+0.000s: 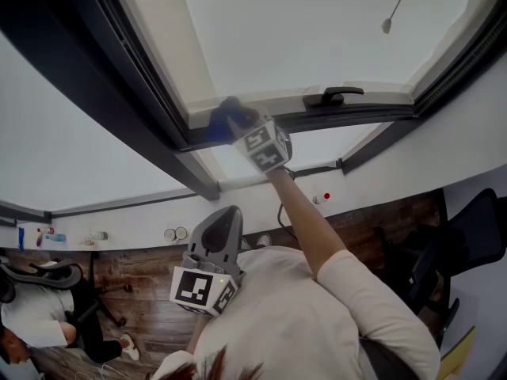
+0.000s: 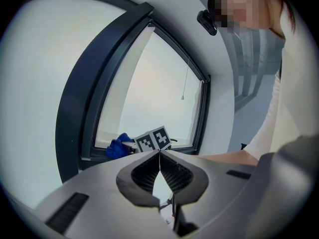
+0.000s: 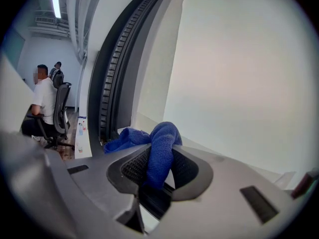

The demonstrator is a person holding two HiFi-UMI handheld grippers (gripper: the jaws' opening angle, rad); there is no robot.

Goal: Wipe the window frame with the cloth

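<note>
Left gripper (image 2: 159, 152): held well back from the frame, below its lower rail; fingers (image 2: 175, 172) together at the tips, nothing between them.
Right gripper (image 3: 160, 159): up at the frame's lower rail, close to its left corner; fingers (image 3: 132, 166) clamped on the cloth.
Cloth (image 3: 160, 142): deep blue with a soft, fine nap, bunched up. One fold is pinched between the ribbed pads and rises above them as a rounded hump. The rest spills forward in loose creases against the frame's pale lower rail, just beside the dark ribbed channel.
Frame (image 1: 150, 101): dark outer bars with a pale inner edge around bright glass.
Handle (image 1: 333, 96): dark, on the frame's lower rail, right of the cloth and apart from it.
Cord (image 1: 386, 25): thin, with a small end piece, seen against the glass inside the frame.
</note>
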